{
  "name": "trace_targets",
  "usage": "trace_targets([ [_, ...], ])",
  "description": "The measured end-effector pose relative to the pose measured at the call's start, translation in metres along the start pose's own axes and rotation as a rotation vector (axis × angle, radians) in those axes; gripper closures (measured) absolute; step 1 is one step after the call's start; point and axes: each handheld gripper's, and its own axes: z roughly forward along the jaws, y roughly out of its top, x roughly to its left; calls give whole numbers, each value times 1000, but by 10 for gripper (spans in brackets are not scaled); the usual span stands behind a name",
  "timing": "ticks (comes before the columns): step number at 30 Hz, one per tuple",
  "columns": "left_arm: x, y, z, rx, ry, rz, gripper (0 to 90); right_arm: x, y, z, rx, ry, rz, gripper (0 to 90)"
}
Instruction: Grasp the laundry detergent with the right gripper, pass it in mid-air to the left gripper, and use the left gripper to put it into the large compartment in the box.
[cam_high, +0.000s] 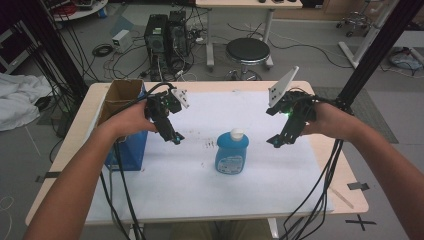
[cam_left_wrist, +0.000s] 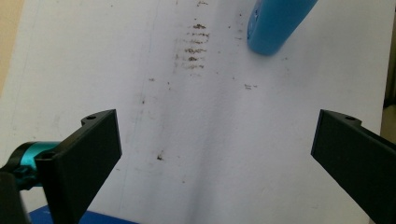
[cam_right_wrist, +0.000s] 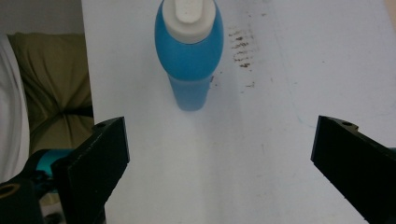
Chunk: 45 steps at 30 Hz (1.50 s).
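Note:
A blue bottle (cam_high: 232, 152) with a white cap stands upright on the white sheet (cam_high: 200, 185) at the table's middle. My left gripper (cam_high: 176, 137) hovers to its left, open, jaws pointing down at the sheet. On the other side my right gripper (cam_high: 276, 142) hangs open, a short way from the bottle. In the right gripper view the bottle (cam_right_wrist: 189, 51) stands ahead between the wide black jaws, its white cap (cam_right_wrist: 189, 18) toward the camera. The left gripper view catches the bottle's blue base (cam_left_wrist: 275, 23) at the top edge, beyond the jaws.
An open cardboard box (cam_high: 120, 97) on a blue box (cam_high: 127, 150) stands at the table's left edge, close to my left forearm. Dark smudges (cam_high: 209, 144) mark the sheet left of the bottle. Cables trail from both grippers over the front edge. A black stool (cam_high: 247, 51) stands behind the table.

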Motion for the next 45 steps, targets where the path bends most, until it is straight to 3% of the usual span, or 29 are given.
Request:
trace_targets([
  [17, -3, 1, 3, -7, -9, 25, 16, 10, -40, 45, -184, 27, 58, 33],
  [28, -4, 1, 4, -6, -11, 24, 16, 11, -56, 74, -305, 37, 90, 33],
  [45, -3, 1, 6, -3, -10, 17, 16, 8, -55, 114, -401, 80, 91, 33],
])
